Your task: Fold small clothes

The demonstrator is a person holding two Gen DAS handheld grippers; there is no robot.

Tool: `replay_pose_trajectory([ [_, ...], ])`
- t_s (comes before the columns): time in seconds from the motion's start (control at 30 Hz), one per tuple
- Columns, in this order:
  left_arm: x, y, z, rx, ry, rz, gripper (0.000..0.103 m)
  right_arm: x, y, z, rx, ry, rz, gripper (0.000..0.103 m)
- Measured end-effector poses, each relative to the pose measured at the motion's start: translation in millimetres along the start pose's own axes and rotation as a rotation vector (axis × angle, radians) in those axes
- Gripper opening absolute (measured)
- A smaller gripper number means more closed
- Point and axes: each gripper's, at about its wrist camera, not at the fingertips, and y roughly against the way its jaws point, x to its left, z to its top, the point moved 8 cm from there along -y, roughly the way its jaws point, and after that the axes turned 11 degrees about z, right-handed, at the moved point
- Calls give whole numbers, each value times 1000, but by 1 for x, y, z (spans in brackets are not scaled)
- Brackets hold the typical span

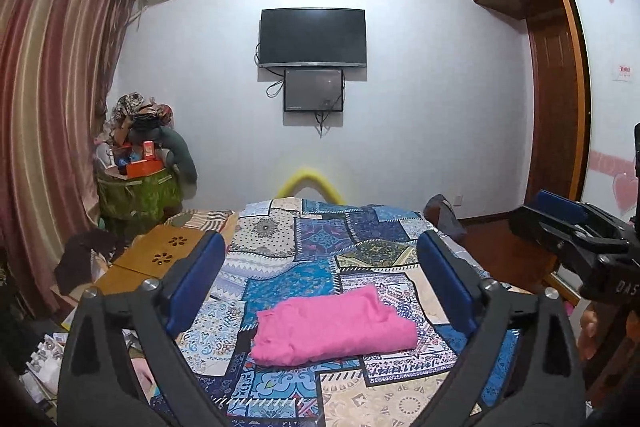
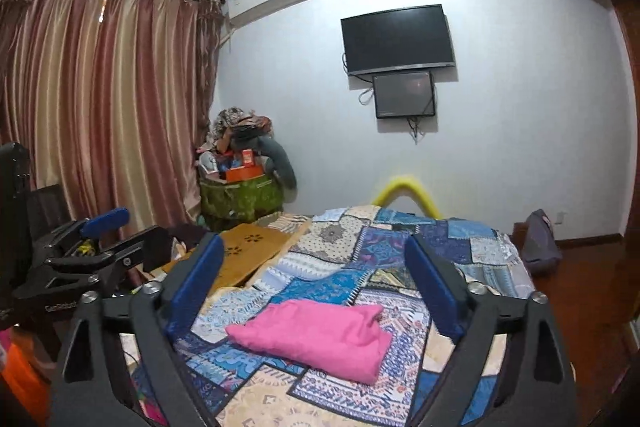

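A pink garment (image 1: pixel 334 327) lies folded into a flat bundle on the patchwork bedspread (image 1: pixel 320 239); the right wrist view shows the same garment (image 2: pixel 316 333) on the bedspread (image 2: pixel 400 243). My left gripper (image 1: pixel 322 259) hangs above and behind it, jaws wide open, nothing between the blue pads. My right gripper (image 2: pixel 314 265) is likewise raised and open with nothing in it. Each gripper appears in the other's view: the right gripper (image 1: pixel 568 223) at the right edge, the left gripper (image 2: pixel 108 231) at the left.
A wooden lap table (image 1: pixel 160 251) sits on the bed's left side. A heaped green basket (image 1: pixel 140 187) stands in the corner by the curtain (image 1: pixel 52 107). A TV (image 1: pixel 313 37) hangs on the far wall. A wardrobe (image 1: pixel 560 67) and a grey bag (image 2: pixel 540 243) are on the right.
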Motion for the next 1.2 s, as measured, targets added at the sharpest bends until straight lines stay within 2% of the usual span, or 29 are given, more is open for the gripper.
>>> replay_pose_trajectory([
  [0.03, 0, 1, -1, 1, 4, -4, 101, -1, 0, -2, 1, -4, -6, 101],
  [0.13, -1, 2, -6, 12, 18, -11, 102, -3, 1, -3, 1, 7, -31, 102],
  [1.2, -7, -3, -16, 27, 4, -24, 103, -5, 11, -13, 14, -4, -59, 103],
])
